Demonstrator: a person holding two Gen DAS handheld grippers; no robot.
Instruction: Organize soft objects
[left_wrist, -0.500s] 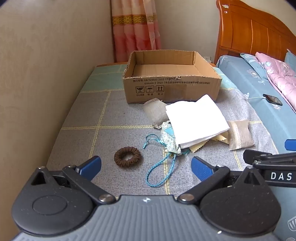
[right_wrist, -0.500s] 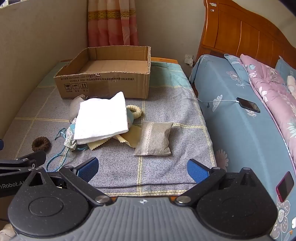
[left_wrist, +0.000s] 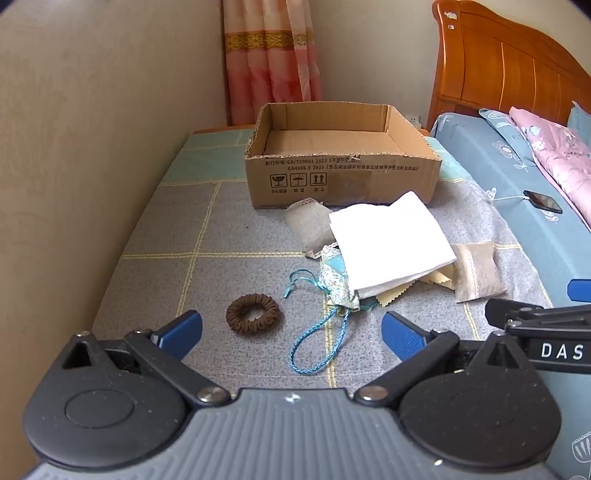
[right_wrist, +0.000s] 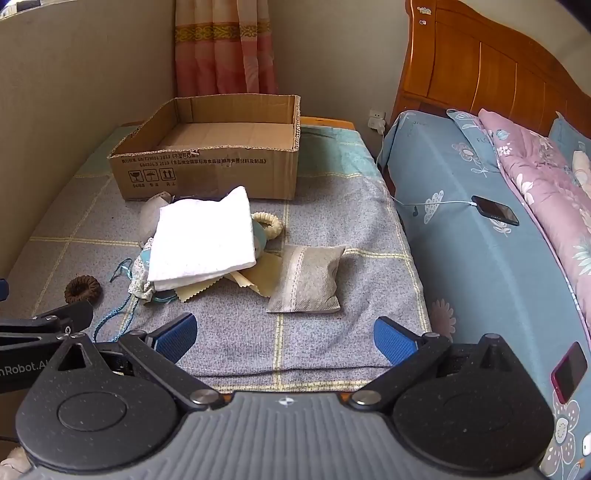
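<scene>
An open, empty cardboard box (left_wrist: 343, 177) (right_wrist: 210, 173) stands at the far end of a grey checked cloth. In front of it lies a pile: a folded white towel (left_wrist: 391, 240) (right_wrist: 205, 240) on top of yellow cloths, a floral drawstring pouch (left_wrist: 338, 284) with a teal cord (left_wrist: 317, 343), a cream ring (right_wrist: 267, 223) and a grey sachet (left_wrist: 308, 221). A grey lace pillow sachet (right_wrist: 306, 280) (left_wrist: 476, 269) lies to the right. A brown scrunchie (left_wrist: 253, 314) (right_wrist: 82, 290) lies to the left. My left gripper (left_wrist: 291, 330) and right gripper (right_wrist: 284, 336) are open, empty, near the front edge.
A wall runs along the left. A blue bed (right_wrist: 491, 258) with a pink quilt (right_wrist: 546, 184) stands on the right. A black phone on a charging cable (right_wrist: 495, 210) and a red phone (right_wrist: 569, 371) lie on it. Curtain and wooden headboard stand behind.
</scene>
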